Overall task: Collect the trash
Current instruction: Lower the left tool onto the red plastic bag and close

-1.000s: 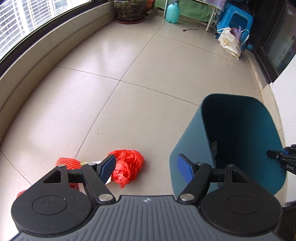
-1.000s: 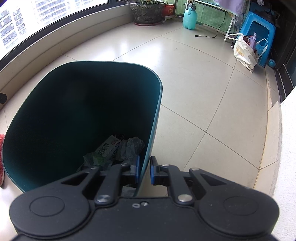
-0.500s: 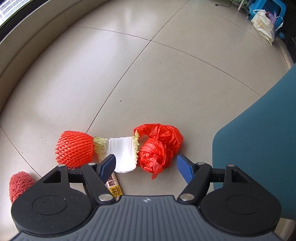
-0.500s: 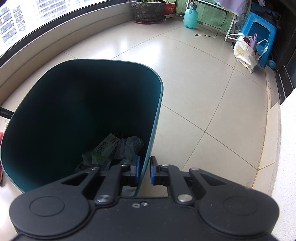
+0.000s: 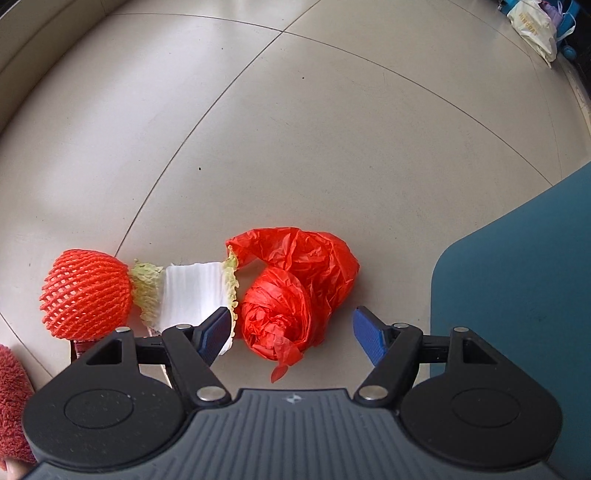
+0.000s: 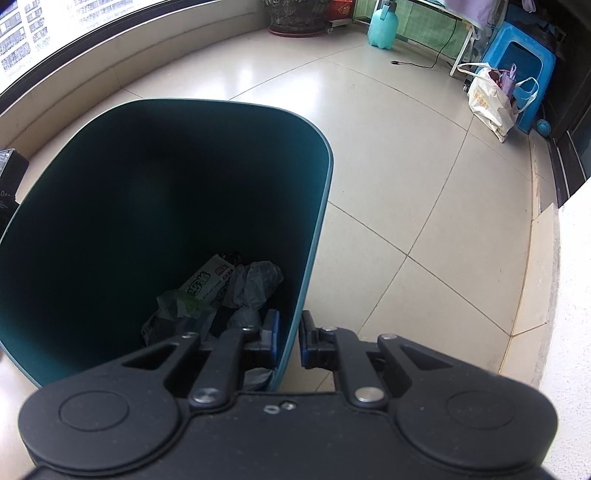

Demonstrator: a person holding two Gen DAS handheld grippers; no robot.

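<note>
I have the left gripper (image 5: pixel 291 330) spread wide with nothing in it, pointing steeply at the floor, and the crumpled red plastic bag (image 5: pixel 295 291) lies on the tiles between its blue pads (image 5: pixel 367 334), a little nearer the left-hand pad. To take it well I would sink straight down until the pads flank the tight lower wad rather than the loose upper fold, then close firmly, since thin film like this probably squashes and could slip out of a light pinch. The white foam sleeve (image 5: pixel 192 291) lies just beside the bag, partly under my left-hand pad, so I would shift slightly toward the bin side to avoid catching both. Beyond that sleeve sits the orange net sleeve (image 5: pixel 86 293), touching its frilled end, with a red fuzzy thing (image 5: pixel 13 398) at the picture's edge; these wait for later passes, I judge. My right gripper (image 6: pixel 288 341) is clamped on the wall of the teal bin (image 6: pixel 314 221), one pad inside and one outside, and wrappers (image 6: pixel 221 288) already lie at its bottom. The bin stands close on the bag's right side, so the carry is short, but its rim is the edge to clear. Farther out the tiled floor (image 5: pixel 295 147) is open as far as the low window ledge (image 6: pixel 147 70), the plant pot (image 6: pixel 299 18) and the blue stool (image 6: pixel 524 62).
</note>
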